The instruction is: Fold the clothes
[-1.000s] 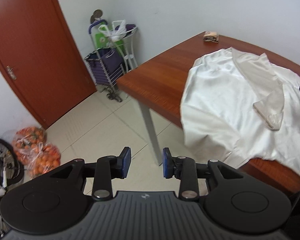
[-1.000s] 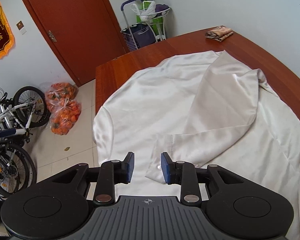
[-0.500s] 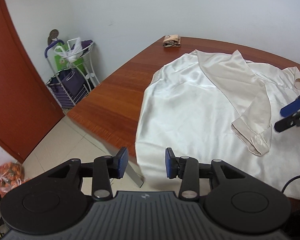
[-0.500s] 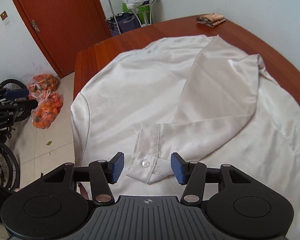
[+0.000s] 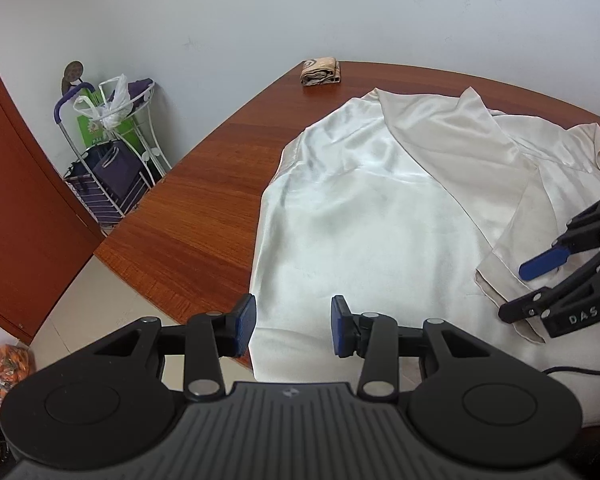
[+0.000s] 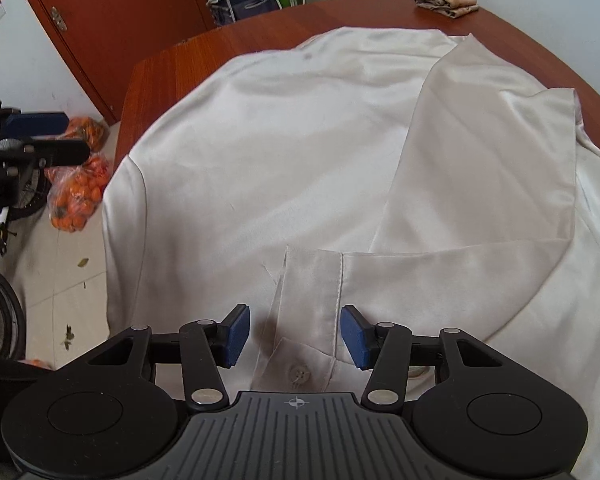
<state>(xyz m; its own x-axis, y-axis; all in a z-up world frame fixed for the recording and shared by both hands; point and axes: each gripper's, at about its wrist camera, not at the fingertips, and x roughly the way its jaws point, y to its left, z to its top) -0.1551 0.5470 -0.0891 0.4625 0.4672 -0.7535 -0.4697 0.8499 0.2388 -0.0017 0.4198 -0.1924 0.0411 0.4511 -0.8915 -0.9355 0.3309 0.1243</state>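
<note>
From the left wrist we see our left gripper point(image 5: 293, 330) spread wide and empty, over the near hem of the glossy cream satin shirt point(image 5: 364, 216) spread on the reddish-brown wooden table point(image 5: 204, 184).

From the right wrist, our right gripper point(image 6: 295, 336) gapes open with nothing clamped, its blue pads either side of the shirt's buttoned sleeve cuff point(image 6: 308, 320).

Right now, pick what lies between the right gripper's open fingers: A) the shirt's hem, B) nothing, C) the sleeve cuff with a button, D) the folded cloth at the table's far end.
C: the right gripper is open astride the cuff, whose button shows below its fingers.
</note>
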